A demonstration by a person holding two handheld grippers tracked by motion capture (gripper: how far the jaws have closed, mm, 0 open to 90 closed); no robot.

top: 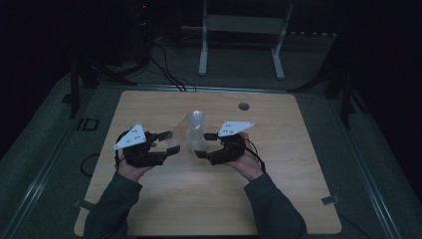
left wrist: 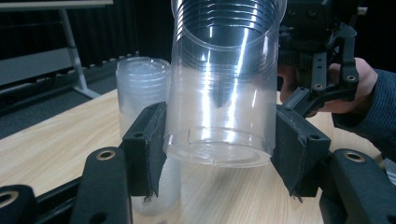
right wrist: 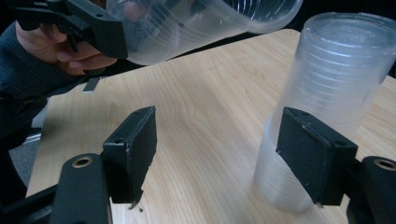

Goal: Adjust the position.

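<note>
The left gripper [left wrist: 219, 154] is clamped on a clear cup [left wrist: 222, 88], held tilted above the table [top: 278, 164] at mid frame in the high view. The right gripper [right wrist: 224, 154] has its jaws apart, one pad against the stack [right wrist: 322, 98] of cups standing at the right of its view.
</note>
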